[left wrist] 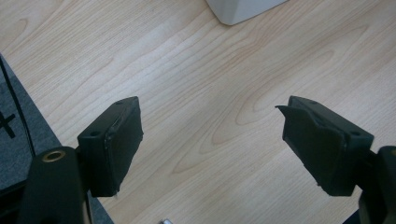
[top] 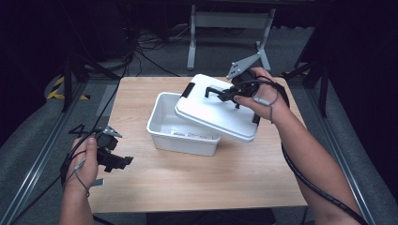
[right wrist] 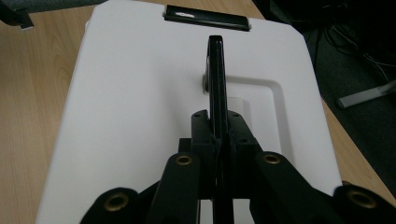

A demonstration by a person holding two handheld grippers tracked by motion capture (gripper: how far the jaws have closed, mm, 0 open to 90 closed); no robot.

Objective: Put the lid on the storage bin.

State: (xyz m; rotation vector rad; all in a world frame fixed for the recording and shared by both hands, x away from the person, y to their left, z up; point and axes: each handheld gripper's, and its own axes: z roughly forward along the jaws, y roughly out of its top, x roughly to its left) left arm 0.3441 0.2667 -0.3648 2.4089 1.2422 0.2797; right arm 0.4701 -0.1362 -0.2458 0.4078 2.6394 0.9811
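Over white box (top: 164, 126), right gripper (right wrist: 218, 140) clamps lid handle (right wrist: 215, 74); left gripper (left wrist: 210, 149) jaws agape.

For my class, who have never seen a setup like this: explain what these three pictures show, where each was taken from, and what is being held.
A person sits at a light wooden table, holding a black two-jaw gripper in each hand. The high view looks down from above. The other two views come from cameras riding on the grippers, looking along their jaws.

On the table stands an open white plastic box. The right gripper is shut on the black handle of the white plastic lid, holding the lid tilted over the box, partly covering it. The left gripper is open and holds nothing, above bare wood near the table's left edge.
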